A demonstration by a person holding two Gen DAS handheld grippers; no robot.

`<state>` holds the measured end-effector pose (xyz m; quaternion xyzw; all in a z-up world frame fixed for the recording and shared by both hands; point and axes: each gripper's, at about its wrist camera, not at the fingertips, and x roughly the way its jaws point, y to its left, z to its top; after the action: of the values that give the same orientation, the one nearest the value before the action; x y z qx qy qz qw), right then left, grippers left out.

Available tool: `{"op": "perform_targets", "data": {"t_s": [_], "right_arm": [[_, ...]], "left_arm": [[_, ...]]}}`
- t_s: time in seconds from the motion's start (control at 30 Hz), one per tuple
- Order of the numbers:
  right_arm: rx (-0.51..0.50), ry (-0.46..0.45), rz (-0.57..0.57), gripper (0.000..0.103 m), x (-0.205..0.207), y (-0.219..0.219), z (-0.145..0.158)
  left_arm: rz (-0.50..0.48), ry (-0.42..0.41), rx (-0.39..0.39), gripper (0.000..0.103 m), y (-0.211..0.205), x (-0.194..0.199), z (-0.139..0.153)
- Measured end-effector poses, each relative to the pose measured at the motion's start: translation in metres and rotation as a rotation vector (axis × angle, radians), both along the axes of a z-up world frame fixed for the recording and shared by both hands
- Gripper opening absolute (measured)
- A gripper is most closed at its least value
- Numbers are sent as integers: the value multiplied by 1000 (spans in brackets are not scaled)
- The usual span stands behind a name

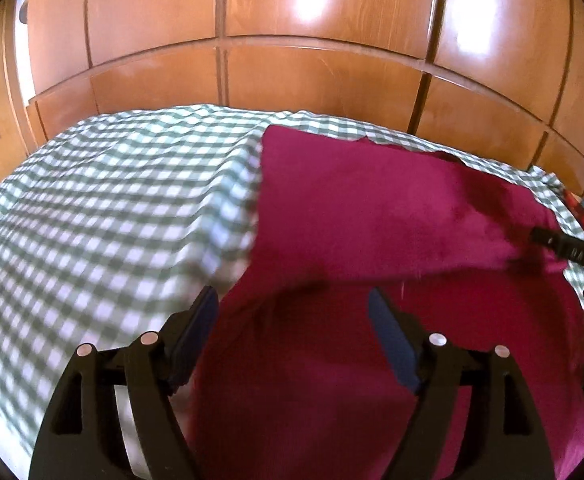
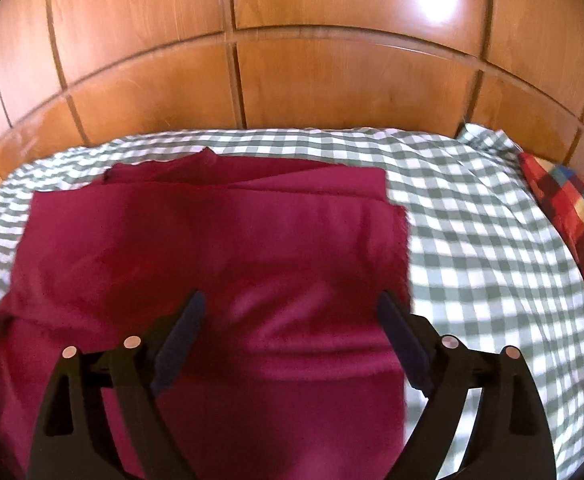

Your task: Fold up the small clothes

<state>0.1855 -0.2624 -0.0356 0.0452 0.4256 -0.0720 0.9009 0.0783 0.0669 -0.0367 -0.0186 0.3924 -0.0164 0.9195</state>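
Observation:
A magenta cloth (image 1: pixel 372 220) lies spread on the green-and-white checked bedsheet (image 1: pixel 111 200). It also shows in the right wrist view (image 2: pixel 211 232), with a folded layer along its far edge. My left gripper (image 1: pixel 292 300) is open and empty, hovering over the cloth's left edge. My right gripper (image 2: pixel 289 300) is open and empty above the cloth's right part. The right gripper's black finger (image 1: pixel 568 250) shows at the right edge of the left wrist view, over the cloth's right side.
A wooden panelled wardrobe (image 1: pixel 292 60) stands right behind the bed. A red multicoloured checked cloth (image 2: pixel 572 216) lies at the bed's far right. Checked sheet (image 2: pixel 492 240) stretches to the right of the magenta cloth.

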Motion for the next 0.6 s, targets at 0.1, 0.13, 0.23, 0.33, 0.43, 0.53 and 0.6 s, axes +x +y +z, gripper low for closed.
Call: {"op": "perform_targets", "data": {"t_s": [0.1, 0.13, 0.23, 0.33, 0.43, 0.53, 0.6], "right_arm": [[43, 16, 8, 87, -25, -9, 2], [44, 28, 10, 87, -34, -13, 1], [51, 36, 6, 87, -63, -23, 4], [73, 48, 9, 87, -93, -35, 7], [101, 92, 14, 87, -124, -45, 4], [170, 144, 31, 83, -158, -53, -2], [223, 178, 61, 74, -183, -54, -4]], "left_arm": [[-3, 13, 7, 77, 13, -23, -2], [-4, 17, 3, 77, 17, -29, -2], [7, 29, -6, 77, 29, -50, -5], [12, 60, -55, 77, 43, -73, -8], [-1, 90, -82, 72, 50, -93, -13], [-41, 122, -111, 66, 59, -124, -16], [-69, 159, -159, 62, 64, -138, -18]]}}
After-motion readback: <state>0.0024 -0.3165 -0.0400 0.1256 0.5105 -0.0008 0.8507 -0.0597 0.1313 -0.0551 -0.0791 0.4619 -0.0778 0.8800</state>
